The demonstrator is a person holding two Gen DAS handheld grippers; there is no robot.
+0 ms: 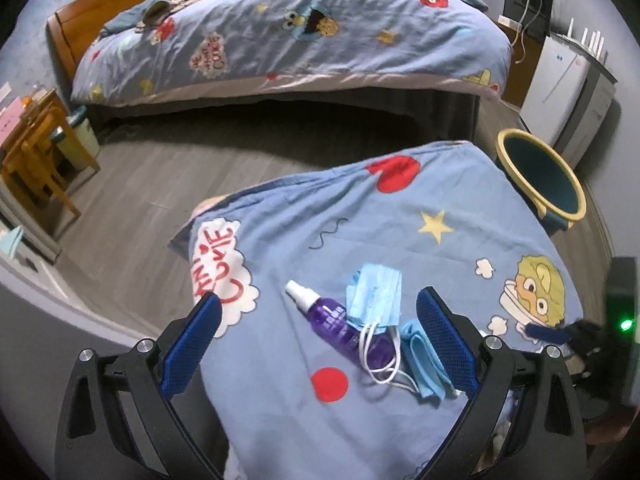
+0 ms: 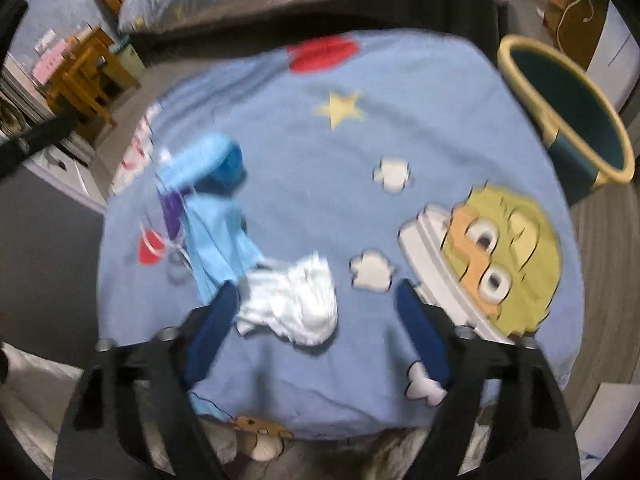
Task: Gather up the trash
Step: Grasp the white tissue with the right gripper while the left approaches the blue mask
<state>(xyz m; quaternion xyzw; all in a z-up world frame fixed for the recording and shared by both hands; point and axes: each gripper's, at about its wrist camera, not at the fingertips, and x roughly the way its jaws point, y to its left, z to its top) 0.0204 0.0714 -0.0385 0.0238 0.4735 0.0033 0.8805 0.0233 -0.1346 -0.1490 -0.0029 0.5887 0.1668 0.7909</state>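
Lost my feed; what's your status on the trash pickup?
Both grippers open: left gripper over mask and spray bottle, right gripper around crumpled tissue. Bin beside cloth. Nothing blocking.

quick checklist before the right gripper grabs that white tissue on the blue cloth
1. Tissue lies between the right gripper fingers: ok.
2. Right jaws apart, pads not pressing on it: ok.
3. Grab would take the tissue alone: not ok, the mask touches its edge beside the near finger.
4. Bin upright, mouth open, beside the cloth: ok.
5. Left gripper out of the way: ok, open over the bottle and masks, holding nothing.
6. View sharp enough to judge height above the cloth: cannot tell, the right wrist picture is blurred.
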